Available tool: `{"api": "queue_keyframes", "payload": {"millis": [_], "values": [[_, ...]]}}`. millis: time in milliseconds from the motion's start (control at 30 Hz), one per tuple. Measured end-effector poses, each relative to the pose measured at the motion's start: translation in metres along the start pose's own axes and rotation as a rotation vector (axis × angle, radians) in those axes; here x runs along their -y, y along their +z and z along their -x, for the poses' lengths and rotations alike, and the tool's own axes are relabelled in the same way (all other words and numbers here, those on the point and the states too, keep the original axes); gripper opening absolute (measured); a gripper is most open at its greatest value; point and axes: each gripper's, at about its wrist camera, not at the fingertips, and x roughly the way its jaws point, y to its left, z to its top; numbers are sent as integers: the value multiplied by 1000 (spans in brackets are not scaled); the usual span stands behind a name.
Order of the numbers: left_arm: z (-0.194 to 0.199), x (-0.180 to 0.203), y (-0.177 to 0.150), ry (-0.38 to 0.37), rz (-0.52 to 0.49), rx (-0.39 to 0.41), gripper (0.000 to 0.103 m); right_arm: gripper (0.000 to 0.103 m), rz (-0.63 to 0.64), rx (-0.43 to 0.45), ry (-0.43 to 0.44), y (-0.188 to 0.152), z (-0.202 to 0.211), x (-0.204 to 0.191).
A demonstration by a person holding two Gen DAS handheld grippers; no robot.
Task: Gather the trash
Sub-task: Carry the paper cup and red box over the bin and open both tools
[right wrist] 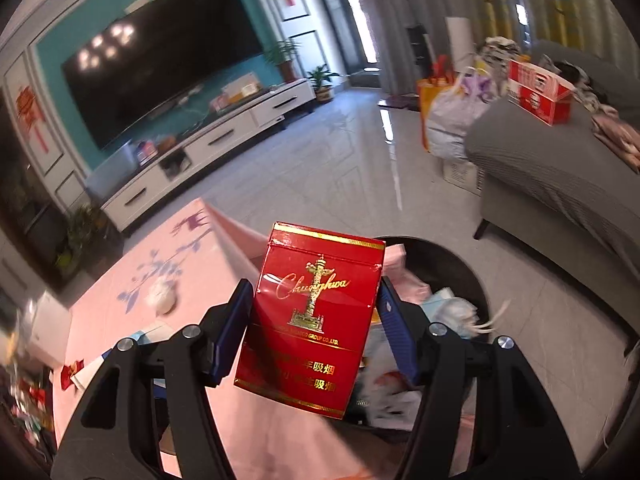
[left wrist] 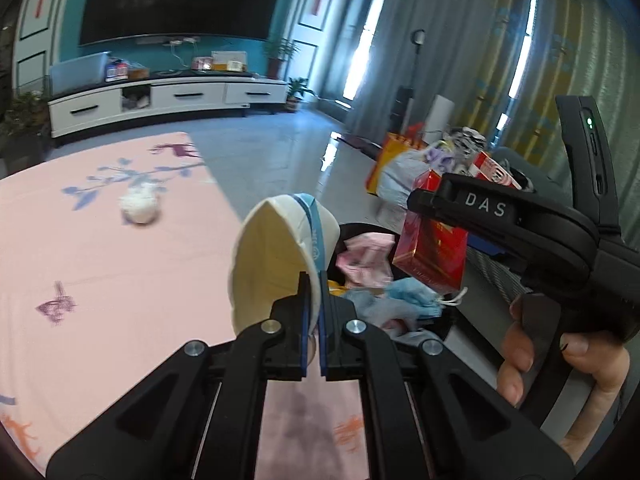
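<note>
My left gripper is shut on the rim of a white paper cup with a blue stripe, held over the pink table's right edge. My right gripper is shut on a red Chunghwa cigarette pack, held above a black trash bin. The bin holds pink and blue paper and wrappers. In the left wrist view the right gripper with the red pack hangs over the bin at right. A crumpled white paper ball lies on the pink tablecloth, also in the right wrist view.
A grey sofa stands right of the bin, with a red box on it. Bags stand on the floor behind. A white TV cabinet and TV are at the far wall. Small litter lies at the table's left.
</note>
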Motion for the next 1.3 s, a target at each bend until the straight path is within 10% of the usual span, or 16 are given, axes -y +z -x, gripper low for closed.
{"api": "queue_keyframes", "payload": {"millis": [733, 1300], "values": [[-110, 42, 3, -189, 9, -183, 5, 63, -208, -175, -26, -9, -49, 84], [-147, 44, -4, -178, 28, -270, 5, 63, -255, -256, -75, -14, -73, 101]]}}
